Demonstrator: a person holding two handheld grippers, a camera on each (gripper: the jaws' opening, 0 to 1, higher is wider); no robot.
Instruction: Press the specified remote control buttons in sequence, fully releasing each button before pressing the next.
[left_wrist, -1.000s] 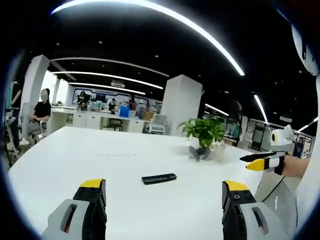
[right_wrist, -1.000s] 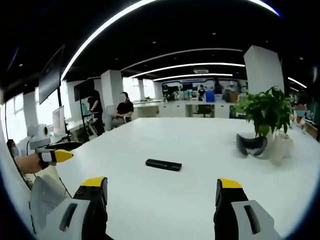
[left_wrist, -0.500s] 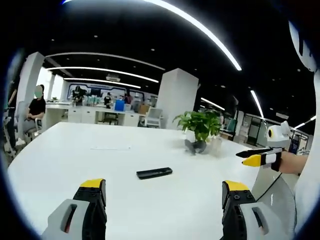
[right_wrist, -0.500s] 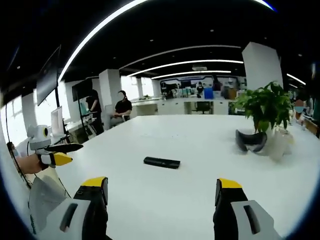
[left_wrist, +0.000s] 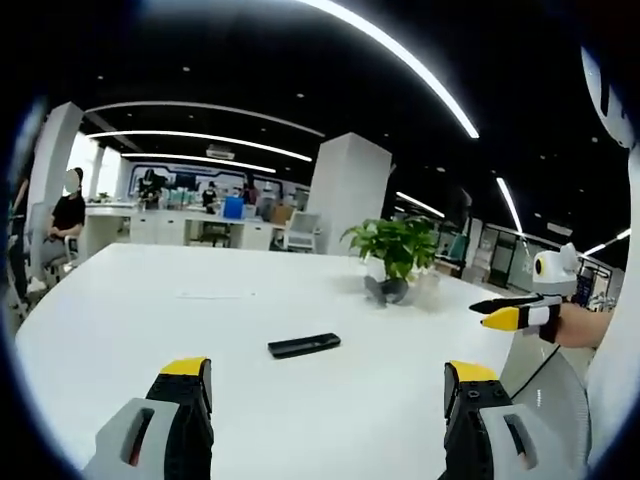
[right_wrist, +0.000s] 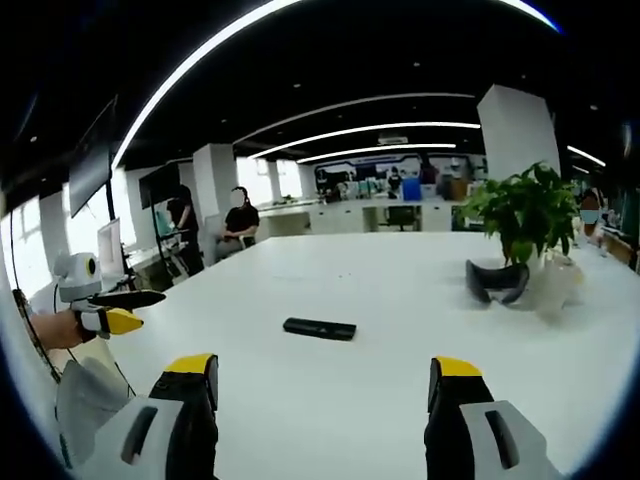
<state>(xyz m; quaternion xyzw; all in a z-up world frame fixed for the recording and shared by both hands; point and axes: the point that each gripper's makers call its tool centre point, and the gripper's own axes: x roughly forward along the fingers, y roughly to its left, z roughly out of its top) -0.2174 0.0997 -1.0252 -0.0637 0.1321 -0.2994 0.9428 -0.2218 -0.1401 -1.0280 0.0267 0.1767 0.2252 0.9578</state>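
Left gripper view has the left claw (left_wrist: 326, 385) nearest, released, jaws spread wide above the white counter (left_wrist: 120, 320). Beyond them the black remote control (left_wrist: 304, 345) lies flat on the counter, touched by nothing. Right gripper view has the right claw (right_wrist: 326, 382) likewise released, the remote ahead between its jaws. Farther back stand a potted plant (left_wrist: 396, 248) and a dark headset (right_wrist: 496, 281).
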